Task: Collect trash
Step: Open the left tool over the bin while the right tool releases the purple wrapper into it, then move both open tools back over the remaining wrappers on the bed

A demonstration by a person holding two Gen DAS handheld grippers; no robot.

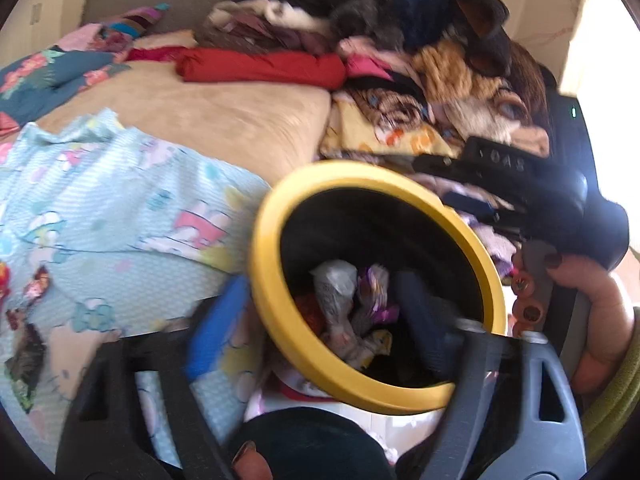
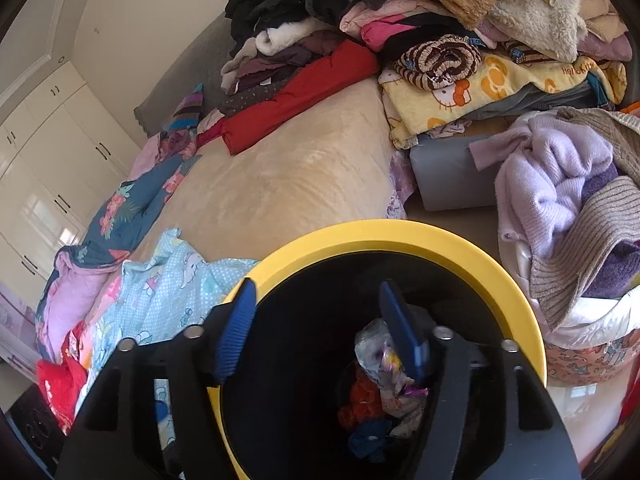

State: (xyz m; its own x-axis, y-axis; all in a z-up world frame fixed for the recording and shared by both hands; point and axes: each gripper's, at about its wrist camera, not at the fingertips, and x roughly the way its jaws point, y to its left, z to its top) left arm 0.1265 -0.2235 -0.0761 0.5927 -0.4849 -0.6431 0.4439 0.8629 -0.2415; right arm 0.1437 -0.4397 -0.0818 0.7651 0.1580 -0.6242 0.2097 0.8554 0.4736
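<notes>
A black bin with a yellow rim (image 1: 264, 280) (image 2: 400, 232) stands against the bed. Crumpled wrappers (image 1: 340, 292) (image 2: 370, 344) and a red scrap (image 2: 360, 396) lie at its bottom. My left gripper (image 1: 320, 316) is open and straddles the near rim, with one blue pad (image 1: 216, 320) outside the bin and the other finger inside, holding nothing. My right gripper (image 2: 320, 332) is open over the bin's mouth with nothing between its pads; its right finger (image 2: 404, 332) hangs just above the wrappers. A hand (image 1: 592, 300) holds the right gripper's black housing (image 1: 520, 192) beside the bin.
A bed with a beige blanket (image 2: 288, 176) lies behind the bin, with piled clothes (image 2: 440, 20) at its far side. A light blue patterned cloth (image 1: 120, 208) hangs at the left. A basket of sweaters (image 2: 568, 216) stands at the right, and white wardrobes (image 2: 48, 152) at the far left.
</notes>
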